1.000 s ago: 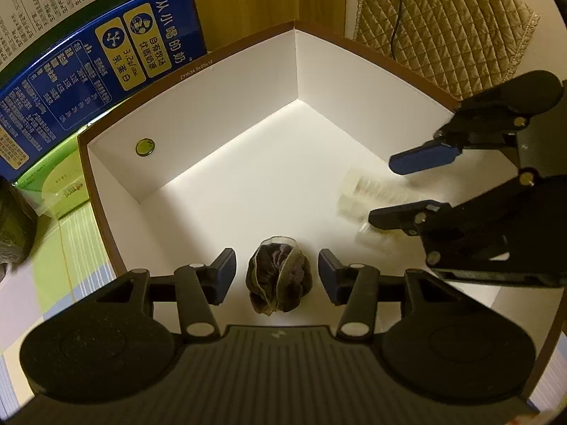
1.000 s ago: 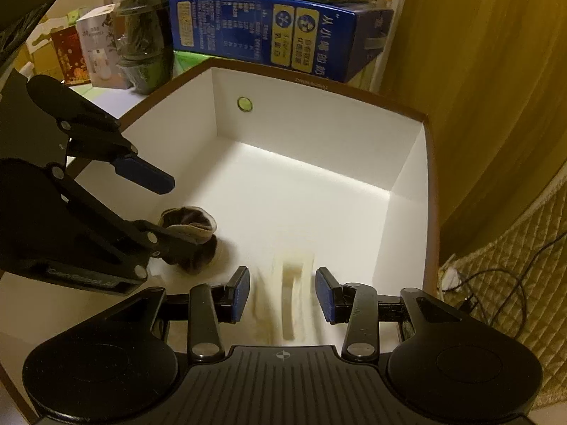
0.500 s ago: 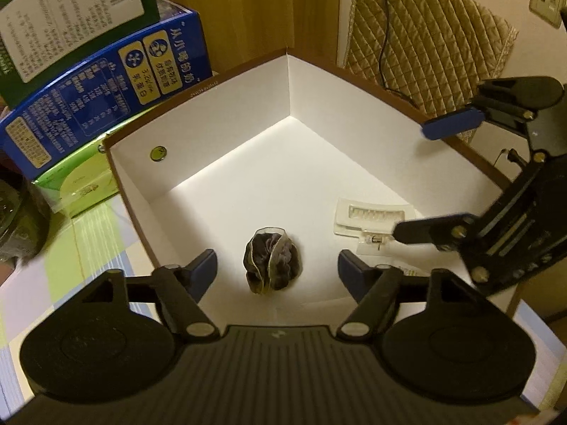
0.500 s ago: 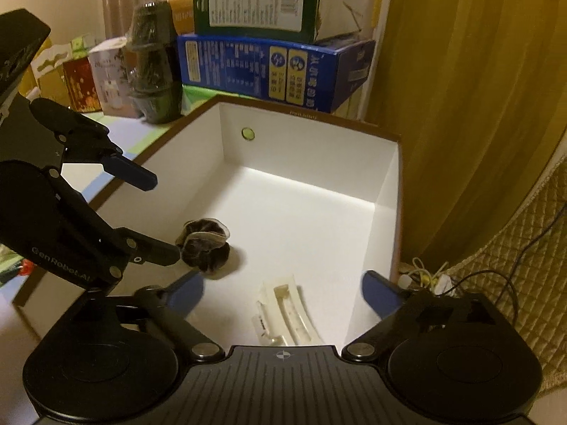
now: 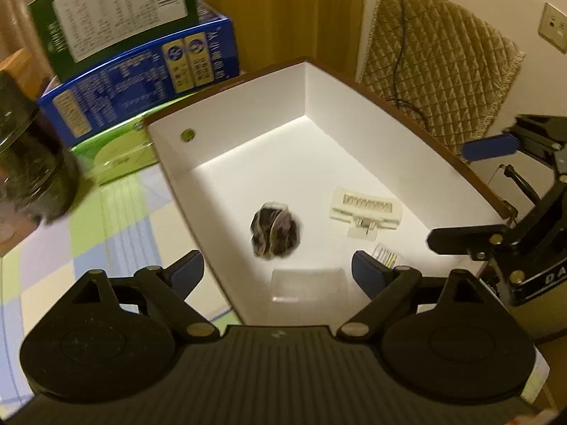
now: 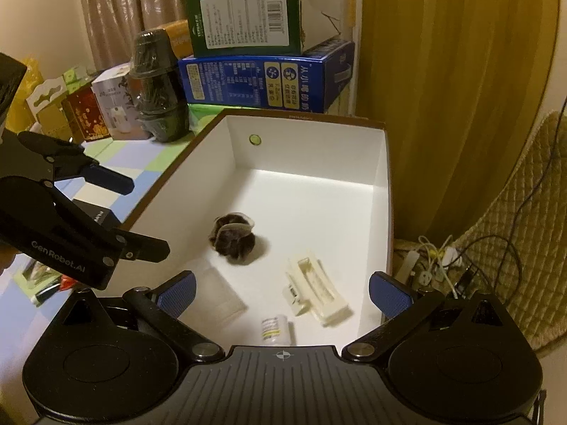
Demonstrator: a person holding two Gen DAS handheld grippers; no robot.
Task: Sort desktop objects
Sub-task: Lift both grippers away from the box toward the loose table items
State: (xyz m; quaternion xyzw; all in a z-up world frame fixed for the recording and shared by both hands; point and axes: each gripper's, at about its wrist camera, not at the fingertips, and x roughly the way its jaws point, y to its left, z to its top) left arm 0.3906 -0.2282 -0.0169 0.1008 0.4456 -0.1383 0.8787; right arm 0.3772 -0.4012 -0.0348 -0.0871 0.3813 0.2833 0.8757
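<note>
A white box with a brown rim (image 5: 340, 81) (image 6: 304, 118) holds a dark scrunchie (image 5: 274, 230) (image 6: 232, 239), a cream hair clip (image 5: 366, 209) (image 6: 317, 292), a clear flat case (image 5: 308, 285) (image 6: 216, 294) and a small clear tube (image 5: 386, 258) (image 6: 276, 329). My left gripper (image 5: 276, 272) is open and empty above the box's near edge. My right gripper (image 6: 281, 292) is open and empty above the box's near end. Each gripper shows in the other's view, the right (image 5: 471, 194) and the left (image 6: 138, 216).
Stacked blue (image 5: 141, 81) and green (image 5: 117, 10) cartons stand behind the box, a dark jar (image 6: 156, 85) to its left. A checked tablecloth (image 5: 106, 219) lies left of the box. A quilted cushion (image 5: 436, 67) and cables (image 6: 443, 262) lie to the right.
Both grippers opened wide, letting go of the scrunchie and the hair clip, and rose up and back from the box. The clear case and tube came into view.
</note>
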